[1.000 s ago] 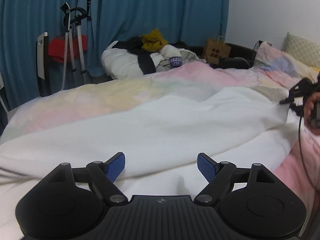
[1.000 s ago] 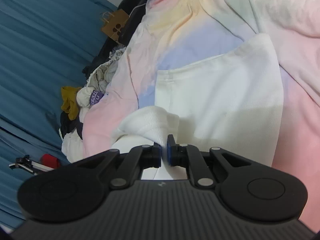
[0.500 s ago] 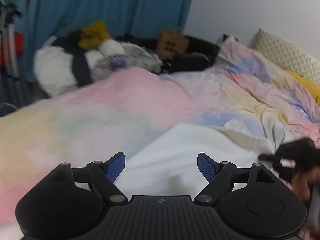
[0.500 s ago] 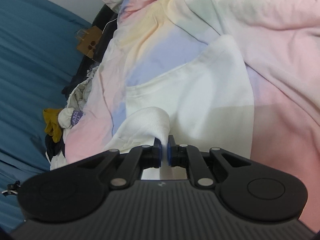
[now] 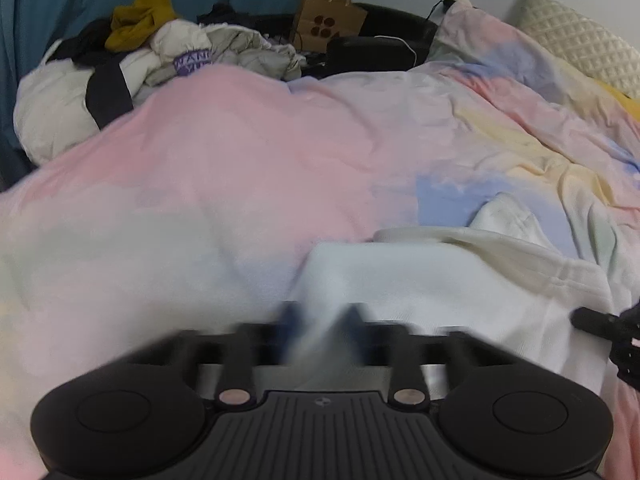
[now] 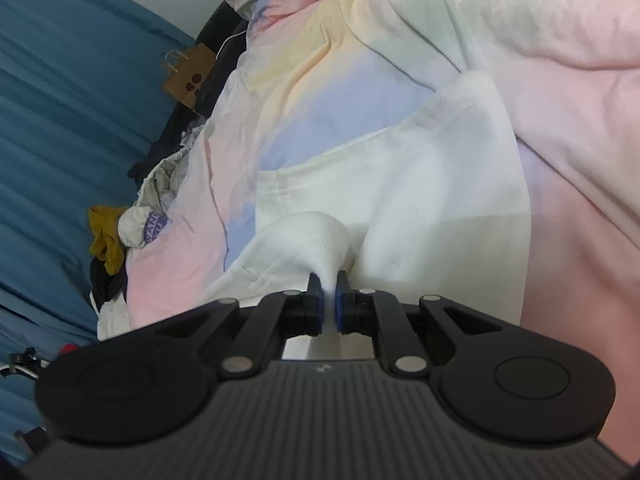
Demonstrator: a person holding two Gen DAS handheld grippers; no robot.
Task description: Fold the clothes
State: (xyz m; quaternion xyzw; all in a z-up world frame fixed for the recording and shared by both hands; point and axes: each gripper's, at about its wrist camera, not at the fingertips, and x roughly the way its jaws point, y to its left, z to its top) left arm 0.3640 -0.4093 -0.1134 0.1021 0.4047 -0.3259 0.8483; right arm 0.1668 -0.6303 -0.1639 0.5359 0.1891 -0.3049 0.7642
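Observation:
A white garment (image 5: pixel 440 280) lies on the pastel bedspread (image 5: pixel 240 168). In the left wrist view my left gripper (image 5: pixel 320 330) is blurred by motion, its blue pads close together around a corner of the white cloth. In the right wrist view my right gripper (image 6: pixel 329 306) is shut on a raised fold of the same white garment (image 6: pixel 420 208), lifting it a little off the bed. The right gripper's black tip (image 5: pixel 600 320) shows at the right edge of the left wrist view.
A heap of clothes (image 5: pixel 132 60) with a mustard piece lies at the far side of the bed. A brown paper bag (image 5: pixel 328 24) stands behind it by the blue curtain (image 6: pixel 80 120). A quilted pillow (image 5: pixel 580 48) is at the far right.
My left gripper has swung right and down onto the white garment's edge, and its wide-open jaws have closed in. My right gripper has kept its hold and shifted slightly.

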